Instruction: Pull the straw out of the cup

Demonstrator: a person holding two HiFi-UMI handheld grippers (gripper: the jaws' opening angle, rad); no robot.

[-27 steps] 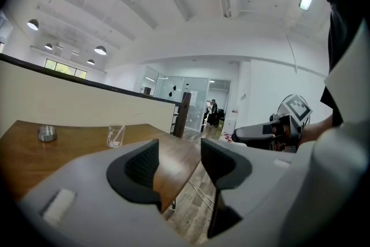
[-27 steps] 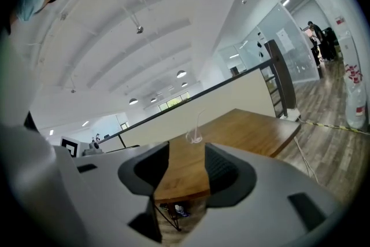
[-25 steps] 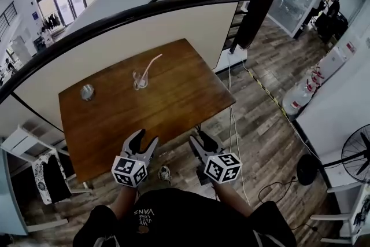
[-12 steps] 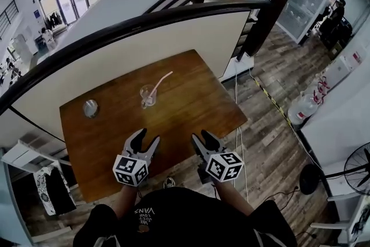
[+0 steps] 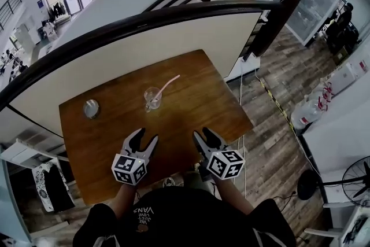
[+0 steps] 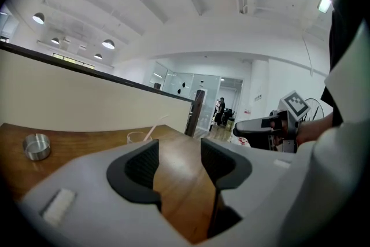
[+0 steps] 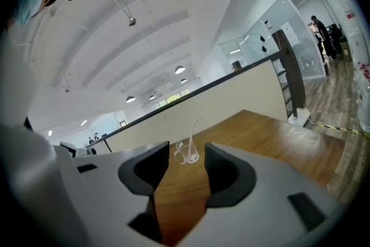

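Note:
A clear glass cup [image 5: 152,98] stands near the middle of the brown wooden table [image 5: 191,107], with a pale pink straw [image 5: 167,85] leaning out of it to the right. The cup [image 7: 187,153] and straw [image 7: 193,127] also show between the right jaws, and small [image 6: 136,137] in the left gripper view. My left gripper [image 5: 144,140] and right gripper [image 5: 201,136] hover over the table's near edge, both open and empty, well short of the cup.
A small round metal dish [image 5: 91,107] sits at the table's left side, also visible as the dish [image 6: 36,146] in the left gripper view. A low beige wall with a dark rail [image 5: 144,14] runs behind the table. The floor drops away to the right.
The head view has shifted, so the table and cup sit a little lower and further right in the picture. Both grippers stay open near the table's front edge.

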